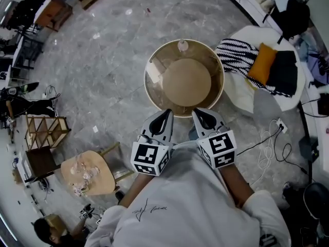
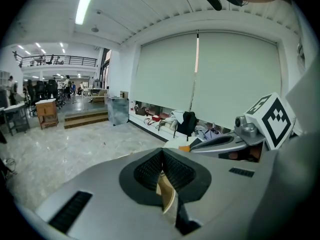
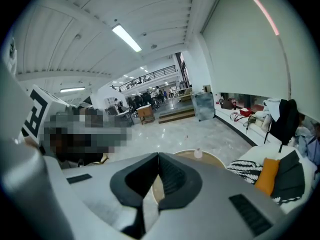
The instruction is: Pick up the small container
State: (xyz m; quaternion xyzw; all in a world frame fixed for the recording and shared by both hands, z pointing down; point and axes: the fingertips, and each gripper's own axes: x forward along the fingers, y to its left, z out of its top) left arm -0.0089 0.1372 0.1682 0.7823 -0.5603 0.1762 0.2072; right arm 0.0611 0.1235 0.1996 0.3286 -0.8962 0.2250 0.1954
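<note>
Below us a round table [image 1: 150, 78] with a glass top stands on a grey marble floor [image 1: 103, 55]. To its right we see a white armchair [image 1: 241, 94] carrying a black-and-white striped throw [image 1: 235, 54], an orange cushion [image 1: 262, 63] and a black cushion [image 1: 281, 72], the two cushions side by side. A white cable [image 1: 267, 151] loops across the floor near the chair. To the left we find a small wooden rack [image 1: 45, 130] and, nearer, a low wooden table [image 1: 103, 176] holding clear glassware [image 1: 82, 171]. Pale roller blinds [image 2: 210, 79] cover the far window
</note>
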